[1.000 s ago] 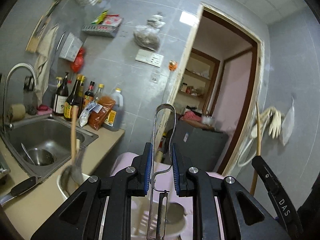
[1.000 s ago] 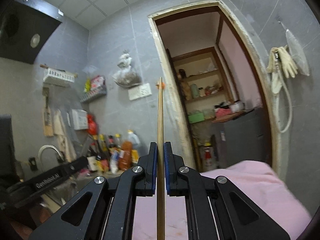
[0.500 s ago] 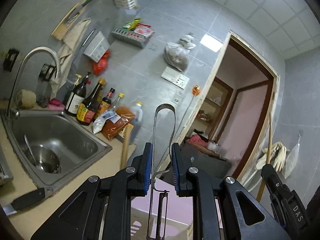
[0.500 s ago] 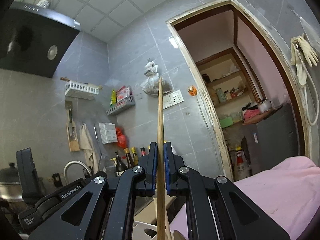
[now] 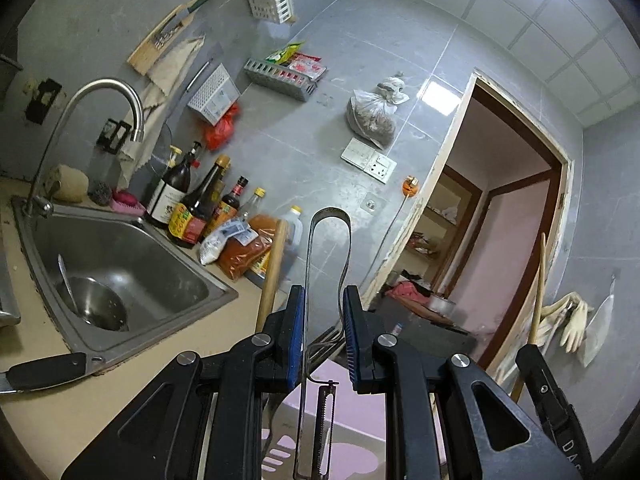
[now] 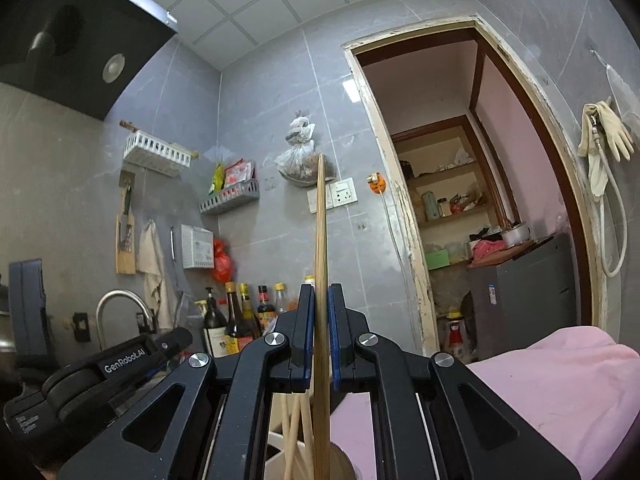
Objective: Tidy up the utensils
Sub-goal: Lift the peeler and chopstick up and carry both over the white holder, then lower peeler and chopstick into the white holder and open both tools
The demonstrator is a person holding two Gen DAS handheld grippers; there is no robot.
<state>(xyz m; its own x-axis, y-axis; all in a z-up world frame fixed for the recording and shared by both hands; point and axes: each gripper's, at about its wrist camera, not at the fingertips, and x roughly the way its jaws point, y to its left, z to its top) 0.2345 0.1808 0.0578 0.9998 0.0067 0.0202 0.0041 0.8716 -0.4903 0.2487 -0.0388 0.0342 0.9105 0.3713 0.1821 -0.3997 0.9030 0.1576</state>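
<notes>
At the bottom centre of the left wrist view, the left gripper is clamped on a metal peeler — its looped handle rises above the blue pads, its blade hangs below them. In the right wrist view, the right gripper is closed tight on a wooden handle that stands upright through the frame's middle; its lower end, at the bottom edge, is blurred. Below it, pale chopsticks lean in a white holder. Farther off at left lie the steel sink and a row of sauce bottles — beyond them, the grey tiled wall.
</notes>
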